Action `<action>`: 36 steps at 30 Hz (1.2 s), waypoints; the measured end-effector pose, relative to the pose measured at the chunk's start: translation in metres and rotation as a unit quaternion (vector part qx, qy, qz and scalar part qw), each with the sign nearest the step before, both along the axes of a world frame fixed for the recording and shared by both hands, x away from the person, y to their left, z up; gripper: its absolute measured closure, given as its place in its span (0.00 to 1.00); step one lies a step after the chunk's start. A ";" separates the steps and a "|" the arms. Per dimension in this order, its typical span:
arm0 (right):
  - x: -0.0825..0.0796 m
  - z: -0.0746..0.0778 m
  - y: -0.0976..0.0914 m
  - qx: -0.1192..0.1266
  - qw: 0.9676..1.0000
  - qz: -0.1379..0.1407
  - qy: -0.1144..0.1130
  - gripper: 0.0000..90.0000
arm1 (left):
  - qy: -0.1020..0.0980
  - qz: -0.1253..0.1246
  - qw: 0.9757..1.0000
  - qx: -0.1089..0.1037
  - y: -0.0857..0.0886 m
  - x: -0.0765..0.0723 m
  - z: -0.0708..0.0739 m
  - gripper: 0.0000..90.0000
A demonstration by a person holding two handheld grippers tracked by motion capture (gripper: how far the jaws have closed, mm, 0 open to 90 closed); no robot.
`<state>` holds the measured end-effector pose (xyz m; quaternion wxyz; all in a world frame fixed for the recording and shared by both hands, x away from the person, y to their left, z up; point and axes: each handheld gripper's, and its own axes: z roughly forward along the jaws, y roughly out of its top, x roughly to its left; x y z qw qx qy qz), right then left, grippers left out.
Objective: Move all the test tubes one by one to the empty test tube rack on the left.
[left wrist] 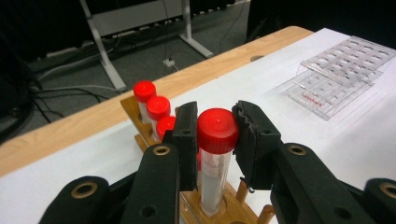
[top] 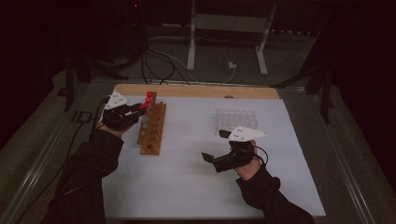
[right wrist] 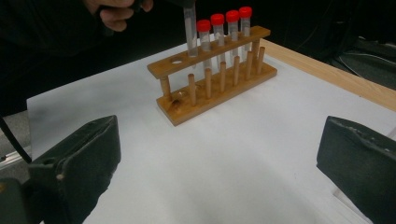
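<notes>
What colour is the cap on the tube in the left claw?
Red cap, clearest in the left gripper view.

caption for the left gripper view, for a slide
Left gripper clamps a red-capped tube seated in a wooden rack.

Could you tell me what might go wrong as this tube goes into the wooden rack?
The left gripper grips the tube only by its red cap, so the tube could tilt or the cap could slip. The neighbouring capped tubes stand close, so the jaws might knock them. The wooden rack stands unheld, so a sideways push could shift it.
</notes>
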<state>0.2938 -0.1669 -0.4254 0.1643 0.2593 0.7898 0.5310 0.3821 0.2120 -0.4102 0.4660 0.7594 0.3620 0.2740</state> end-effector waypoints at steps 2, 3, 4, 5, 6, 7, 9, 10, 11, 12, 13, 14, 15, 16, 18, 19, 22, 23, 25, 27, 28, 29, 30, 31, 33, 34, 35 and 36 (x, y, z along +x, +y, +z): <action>0.000 0.000 0.000 -0.001 1.000 0.000 0.000 0.00 | 0.005 0.000 1.000 -0.003 0.000 0.001 -0.004 0.80; 0.000 0.000 -0.001 -0.001 1.000 0.000 0.000 0.00 | 0.006 0.002 1.000 -0.002 0.000 0.001 -0.006 0.80; 0.000 0.000 -0.001 0.000 1.000 0.000 0.001 0.00 | 0.009 0.001 1.000 -0.003 0.001 0.002 -0.008 0.80; 0.000 -0.001 -0.001 0.000 1.000 0.000 0.002 0.00 | 0.009 0.002 1.000 -0.005 0.001 0.002 -0.010 0.80; 0.000 -0.001 0.000 -0.001 1.000 -0.001 0.002 0.00 | 0.011 0.002 1.000 -0.005 0.001 0.002 -0.012 0.80; 0.000 -0.001 0.000 -0.001 1.000 0.000 0.001 0.00 | 0.014 0.002 1.000 -0.004 0.000 0.002 -0.014 0.80; -0.001 -0.002 0.000 -0.001 1.000 0.002 0.002 0.00 | 0.017 0.003 1.000 -0.009 0.001 0.003 -0.019 0.80; -0.001 -0.002 0.001 -0.003 1.000 0.002 0.001 0.00 | 0.018 0.004 1.000 -0.008 0.001 0.003 -0.021 0.80; -0.002 -0.002 0.001 -0.002 1.000 0.003 0.001 0.00 | 0.020 0.004 1.000 -0.008 0.001 0.003 -0.023 0.80; -0.002 -0.001 0.001 -0.002 1.000 0.004 0.001 0.00 | 0.023 0.003 1.000 -0.009 0.002 0.003 -0.025 0.80; -0.002 -0.001 0.001 -0.002 1.000 0.003 0.000 0.00 | 0.025 0.005 1.000 -0.008 0.002 0.003 -0.027 0.80; -0.002 -0.001 0.000 -0.002 1.000 0.003 0.000 0.00 | 0.026 0.006 1.000 -0.009 0.002 0.003 -0.029 0.80; -0.001 -0.001 0.000 -0.002 1.000 0.003 0.001 0.00 | 0.029 0.005 0.999 -0.011 0.002 0.004 -0.031 0.80; -0.001 -0.001 0.000 -0.002 1.000 0.002 0.001 0.00 | 0.029 0.006 1.000 -0.010 0.002 0.003 -0.033 0.80; -0.002 -0.001 0.000 -0.001 1.000 0.003 0.001 0.00 | 0.030 0.006 0.999 -0.012 0.003 0.003 -0.036 0.80; -0.002 -0.002 0.000 -0.003 1.000 0.003 0.000 0.00 | 0.030 0.007 0.999 -0.014 0.003 0.003 -0.036 0.80; -0.001 -0.002 0.000 -0.004 1.000 0.003 0.001 0.00 | 0.033 0.006 0.999 -0.015 0.004 0.002 -0.036 0.79; -0.001 -0.002 0.000 -0.005 1.000 0.003 0.001 0.00 | 0.034 0.005 0.999 -0.014 0.005 0.002 -0.036 0.79; -0.001 -0.002 0.000 -0.005 1.000 0.003 0.001 0.00 | 0.036 0.005 0.999 -0.012 0.005 0.001 -0.036 0.79; -0.001 -0.002 0.000 -0.004 1.000 0.003 0.001 0.00 | 0.038 0.004 0.999 -0.013 0.006 0.001 -0.036 0.79; -0.001 -0.001 0.000 -0.004 1.000 0.003 0.002 0.00 | 0.039 0.003 0.999 -0.012 0.006 0.001 -0.036 0.79; -0.001 -0.001 0.000 -0.004 1.000 0.002 0.001 0.00 | 0.039 0.004 0.999 -0.010 0.005 0.001 -0.036 0.78; -0.001 -0.001 0.000 -0.003 1.000 0.002 0.001 0.00 | 0.042 0.003 0.999 -0.010 0.005 0.000 -0.035 0.77; -0.001 -0.001 -0.001 -0.003 1.000 0.002 0.001 0.00 | 0.043 0.001 0.999 -0.011 0.005 0.000 -0.035 0.69; -0.002 0.000 -0.001 -0.003 1.000 0.001 0.000 0.00 | 0.042 0.000 0.999 -0.011 0.005 -0.002 -0.033 0.61; -0.002 0.000 -0.001 -0.002 1.000 0.002 0.000 0.00 | 0.043 -0.006 0.999 -0.012 0.005 -0.004 -0.032 0.56; -0.002 0.000 -0.001 -0.002 1.000 0.002 -0.001 0.00 | 0.043 -0.006 0.999 -0.011 0.005 -0.005 -0.030 0.51; -0.002 0.000 -0.001 -0.001 1.000 0.001 -0.001 0.00 | 0.042 -0.012 0.999 -0.012 0.005 -0.007 -0.029 0.49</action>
